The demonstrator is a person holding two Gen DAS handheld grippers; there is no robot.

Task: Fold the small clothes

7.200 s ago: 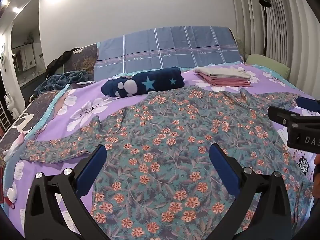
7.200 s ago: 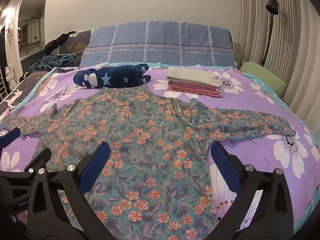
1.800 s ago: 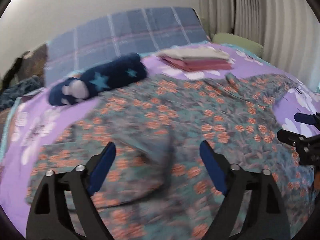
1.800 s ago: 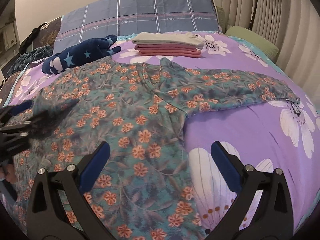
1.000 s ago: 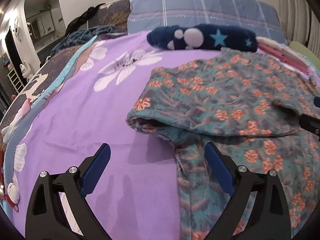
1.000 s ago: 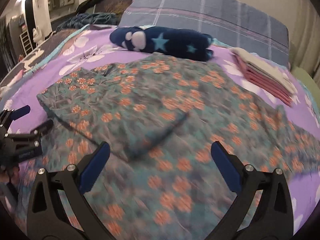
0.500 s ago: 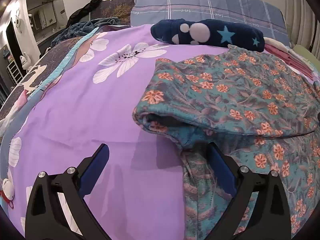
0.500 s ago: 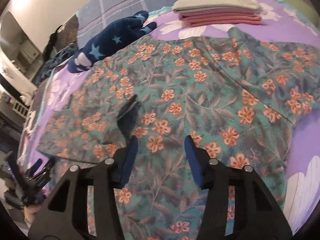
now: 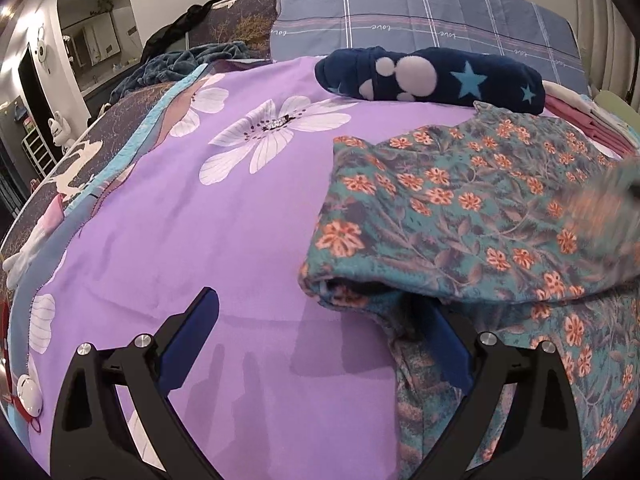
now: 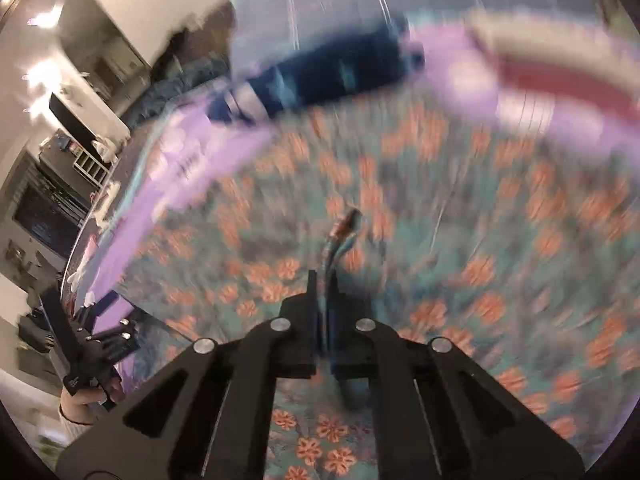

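Right wrist view: right gripper (image 10: pixel 326 312) pinches floral garment (image 10: pixel 460 248) (blurred).

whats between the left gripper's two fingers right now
In the left wrist view, the open left gripper has bare purple bedsheet across most of the gap. The folded edge of the floral garment reaches in beside the right-hand finger; contact unclear.

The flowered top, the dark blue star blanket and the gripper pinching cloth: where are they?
flowered top (image 9: pixel 460 208): left wrist view, folded-over sleeve.
star blanket (image 9: pixel 432 76): left wrist view, middle of the roll.
right gripper (image 10: pixel 326 280): right wrist view, closed fingertips, cloth between.
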